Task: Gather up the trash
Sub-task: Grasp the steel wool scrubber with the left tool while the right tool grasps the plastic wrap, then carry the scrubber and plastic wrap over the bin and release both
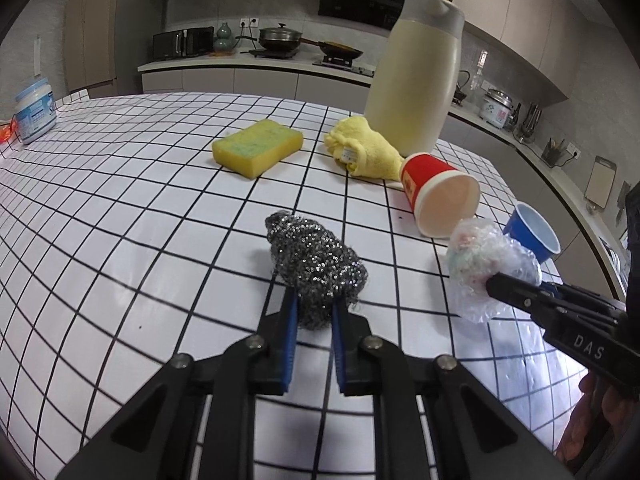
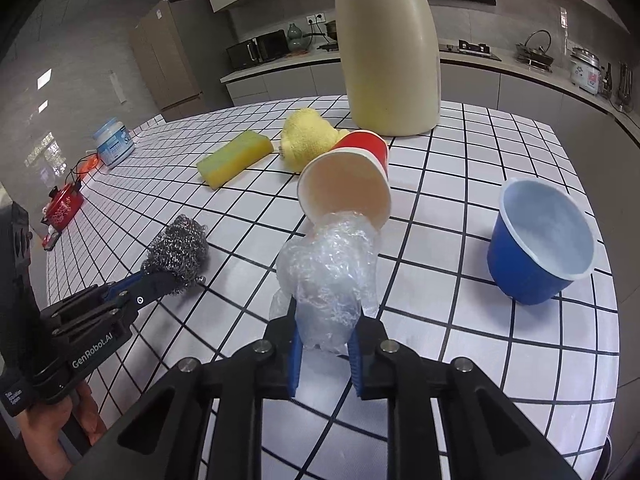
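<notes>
My left gripper (image 1: 314, 308) is shut on a steel wool scourer (image 1: 316, 266), which bulges out past the blue pads over the checked tablecloth (image 1: 120, 220). My right gripper (image 2: 326, 328) is shut on a crumpled clear plastic wrap (image 2: 332, 272), whose far end reaches the mouth of a red paper cup (image 2: 352, 176) lying on its side. In the left wrist view the right gripper (image 1: 494, 282) comes in from the right with the plastic wrap (image 1: 480, 260) in it. In the right wrist view the left gripper (image 2: 160, 278) holds the scourer (image 2: 178, 246) at the left.
A blue cup (image 2: 540, 240) stands upright at the right. Behind the red cup lie a yellow cloth (image 2: 308, 138) and a yellow-green sponge (image 2: 234, 158); a tall cream jug (image 2: 390, 56) stands at the back. A white jar (image 2: 114, 142) and a red tin (image 2: 64, 206) are at far left.
</notes>
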The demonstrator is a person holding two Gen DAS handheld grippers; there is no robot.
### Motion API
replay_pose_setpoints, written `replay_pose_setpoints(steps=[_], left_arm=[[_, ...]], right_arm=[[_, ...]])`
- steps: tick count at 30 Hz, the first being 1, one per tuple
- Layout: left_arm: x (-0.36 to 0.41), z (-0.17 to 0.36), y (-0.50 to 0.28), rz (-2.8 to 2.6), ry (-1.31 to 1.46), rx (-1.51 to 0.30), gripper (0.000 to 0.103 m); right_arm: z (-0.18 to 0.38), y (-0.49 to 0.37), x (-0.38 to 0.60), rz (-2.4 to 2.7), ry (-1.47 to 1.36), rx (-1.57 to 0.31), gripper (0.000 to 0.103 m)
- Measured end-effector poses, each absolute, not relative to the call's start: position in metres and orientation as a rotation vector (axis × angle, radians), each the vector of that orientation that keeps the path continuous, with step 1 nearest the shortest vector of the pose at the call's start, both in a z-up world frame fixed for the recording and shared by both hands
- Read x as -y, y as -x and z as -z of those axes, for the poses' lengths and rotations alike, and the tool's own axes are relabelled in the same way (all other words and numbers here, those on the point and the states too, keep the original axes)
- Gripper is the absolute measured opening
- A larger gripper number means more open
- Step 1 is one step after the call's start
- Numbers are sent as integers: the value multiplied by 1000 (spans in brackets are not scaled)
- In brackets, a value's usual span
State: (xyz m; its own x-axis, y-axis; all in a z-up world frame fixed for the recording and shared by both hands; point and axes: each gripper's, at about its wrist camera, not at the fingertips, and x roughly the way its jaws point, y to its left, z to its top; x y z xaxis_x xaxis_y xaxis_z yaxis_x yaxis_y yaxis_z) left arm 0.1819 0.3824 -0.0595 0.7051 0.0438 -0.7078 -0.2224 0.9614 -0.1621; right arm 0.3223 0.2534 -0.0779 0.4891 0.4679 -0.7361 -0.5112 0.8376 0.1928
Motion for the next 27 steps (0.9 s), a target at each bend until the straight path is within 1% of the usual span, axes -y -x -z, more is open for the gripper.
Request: replay_pose_setpoints(steps=[16,27], left_arm=[[-341,34,-142,-126,219,-724,17],[-291,19,-124,-60,191,-699,17]], right_arm=[[50,-279,-221,-619,48,-811,15],[38,-251,-166,-574,30,-785,15]])
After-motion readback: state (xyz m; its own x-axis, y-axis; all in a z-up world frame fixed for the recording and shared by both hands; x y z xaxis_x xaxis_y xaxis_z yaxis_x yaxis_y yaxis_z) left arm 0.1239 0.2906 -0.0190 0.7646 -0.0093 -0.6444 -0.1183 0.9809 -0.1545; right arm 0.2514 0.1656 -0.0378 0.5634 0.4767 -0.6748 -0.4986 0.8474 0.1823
